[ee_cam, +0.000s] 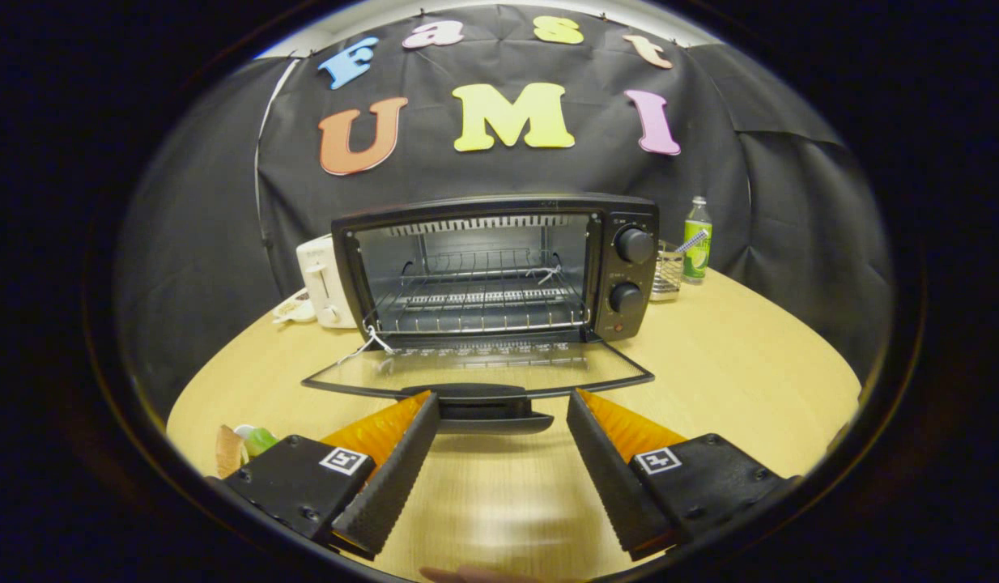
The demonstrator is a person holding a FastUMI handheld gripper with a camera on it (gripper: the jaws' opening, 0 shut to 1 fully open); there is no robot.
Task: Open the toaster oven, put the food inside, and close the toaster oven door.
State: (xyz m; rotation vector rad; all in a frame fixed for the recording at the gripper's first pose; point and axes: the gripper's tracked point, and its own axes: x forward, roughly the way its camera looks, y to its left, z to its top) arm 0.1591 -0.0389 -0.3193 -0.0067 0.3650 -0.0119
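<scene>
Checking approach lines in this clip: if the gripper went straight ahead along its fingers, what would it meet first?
Probably the door handle of the open toaster oven, lying just ahead between the spread fingertips of the open gripper. Height is unclear; it might pass over it.

My tongs wide open, nothing held.

I have both fingers reaching forward and splayed apart, their toothed inner pads facing each other across a broad gap. The tips sit level with one another, tilted slightly downward, hovering above the surface without touching it. Nothing lies between the pads. Each finger base carries a small square marker on top.
</scene>
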